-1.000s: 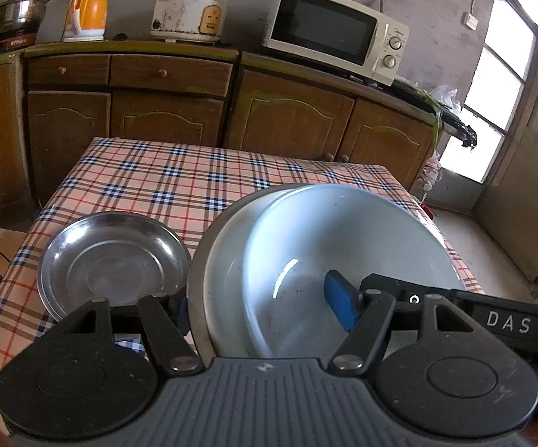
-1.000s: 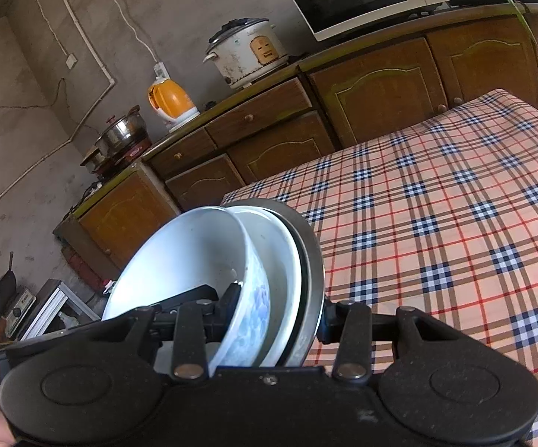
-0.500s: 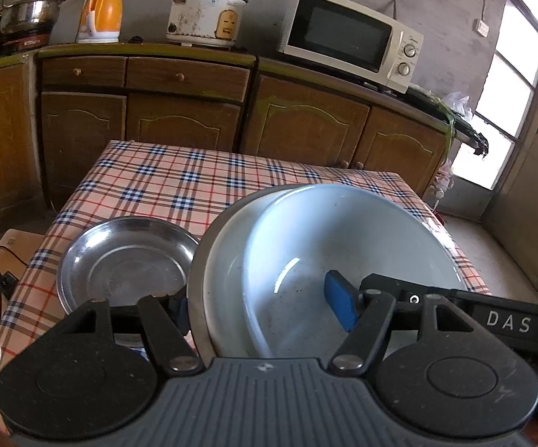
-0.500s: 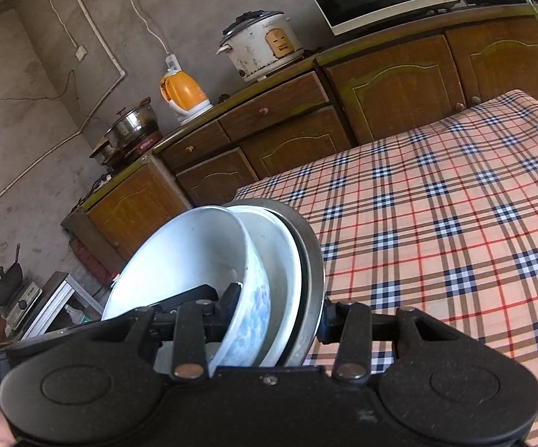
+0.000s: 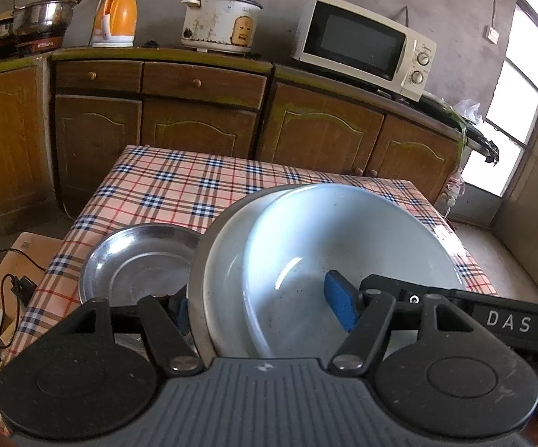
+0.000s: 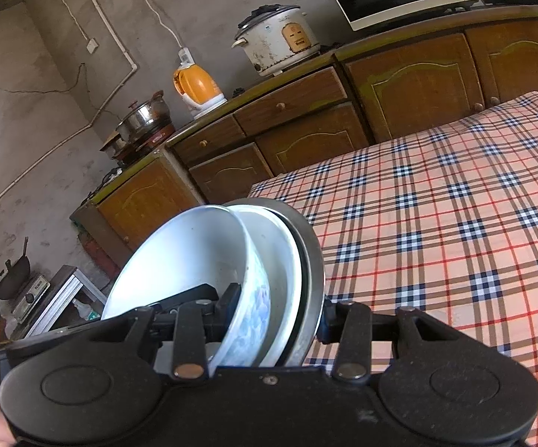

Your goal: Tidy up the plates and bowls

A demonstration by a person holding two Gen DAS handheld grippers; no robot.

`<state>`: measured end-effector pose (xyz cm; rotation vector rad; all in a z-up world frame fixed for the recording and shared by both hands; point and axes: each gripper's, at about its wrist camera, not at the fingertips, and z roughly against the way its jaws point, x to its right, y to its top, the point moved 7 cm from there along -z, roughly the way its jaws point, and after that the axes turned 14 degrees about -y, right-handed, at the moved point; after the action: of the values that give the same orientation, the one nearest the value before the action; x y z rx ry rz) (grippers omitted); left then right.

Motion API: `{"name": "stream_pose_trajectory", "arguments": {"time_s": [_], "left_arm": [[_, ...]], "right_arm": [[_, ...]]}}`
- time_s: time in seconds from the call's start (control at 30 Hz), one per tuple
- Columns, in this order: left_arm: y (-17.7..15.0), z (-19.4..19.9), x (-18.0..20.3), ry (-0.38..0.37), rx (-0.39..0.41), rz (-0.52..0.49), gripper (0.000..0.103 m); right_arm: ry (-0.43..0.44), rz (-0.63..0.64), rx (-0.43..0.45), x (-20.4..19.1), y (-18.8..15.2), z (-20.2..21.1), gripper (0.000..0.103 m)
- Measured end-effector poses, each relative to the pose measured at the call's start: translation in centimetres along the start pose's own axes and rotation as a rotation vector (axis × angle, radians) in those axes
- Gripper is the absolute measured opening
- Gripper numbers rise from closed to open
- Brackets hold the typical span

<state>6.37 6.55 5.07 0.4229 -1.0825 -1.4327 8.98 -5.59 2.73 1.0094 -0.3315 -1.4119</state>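
Observation:
I hold a tilted stack over the checked table (image 5: 179,182): a white bowl (image 5: 343,246) with a blue pattern outside, nested in a white dish (image 5: 224,272) and a steel plate (image 5: 197,260). My left gripper (image 5: 259,309) is shut on the stack, its blue pad inside the bowl and its other finger behind the steel rim. The right gripper (image 6: 278,311) clamps the same stack edge-on, one finger in the bowl (image 6: 179,260), one behind the steel plate (image 6: 311,246). A second steel plate (image 5: 138,264) lies on the table to the left.
Wooden cabinets (image 5: 201,119) run behind the table, carrying a microwave (image 5: 365,48), rice cooker (image 5: 220,22), orange kettle (image 5: 114,18) and pot (image 5: 43,16). Cardboard and cables (image 5: 12,279) lie on the floor at the left. The checked cloth (image 6: 455,205) stretches to the right.
Both grippers have drifted a little with the stack; in the left wrist view the table and counter now sit lower and further right. Both grips are unchanged.

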Motion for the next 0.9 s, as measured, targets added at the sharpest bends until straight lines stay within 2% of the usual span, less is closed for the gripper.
{"name": "stream_pose_trajectory", "arguments": {"time_s": [0.9], "left_arm": [[1.2,-0.1,-2.6,0.033,-0.004,-0.012,0.071]], "right_arm": [[0.027,0.004,-0.020,-2.3,0.5,-2.4,0.050]]}}
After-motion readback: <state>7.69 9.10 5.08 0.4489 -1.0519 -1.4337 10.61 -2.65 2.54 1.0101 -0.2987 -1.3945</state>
